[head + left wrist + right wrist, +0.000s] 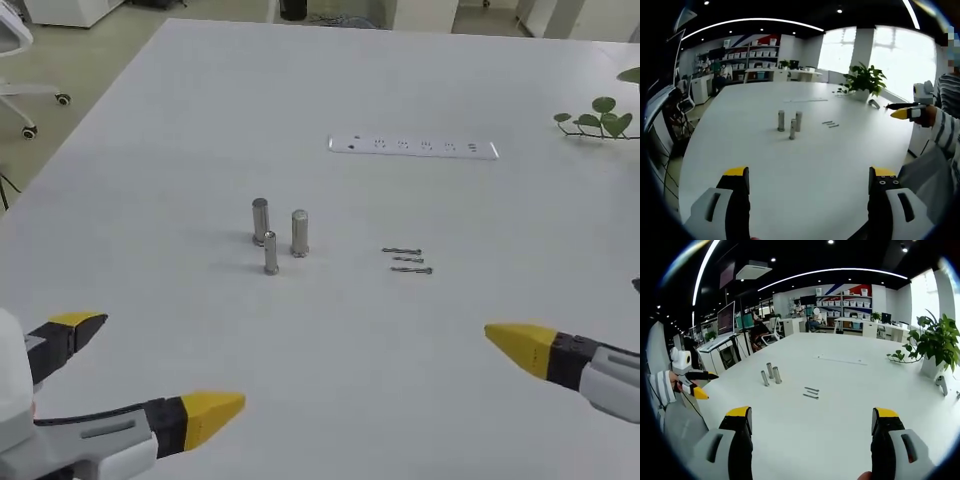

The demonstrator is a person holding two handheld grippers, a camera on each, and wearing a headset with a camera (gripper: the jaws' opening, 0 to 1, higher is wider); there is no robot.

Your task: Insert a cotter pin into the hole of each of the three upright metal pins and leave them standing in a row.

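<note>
Bright, even light covers the white table (420, 360), with no hard glare in the head view. The metal pins (271, 252) cast only short, faint shadows at their bases, and the cotter pins (406, 260) look small but sharp. In the left gripper view the windows (890, 50) at the far right are blown out to white. In the right gripper view a curved ceiling strip light (835, 270) and small spot lamps glow. Both gripper views bend straight lines toward their edges, where detail softens.

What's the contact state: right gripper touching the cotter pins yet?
Apart. Right gripper view: the right gripper is open, and bare table separates its jaws from the three cotter pins lying ahead.
</note>
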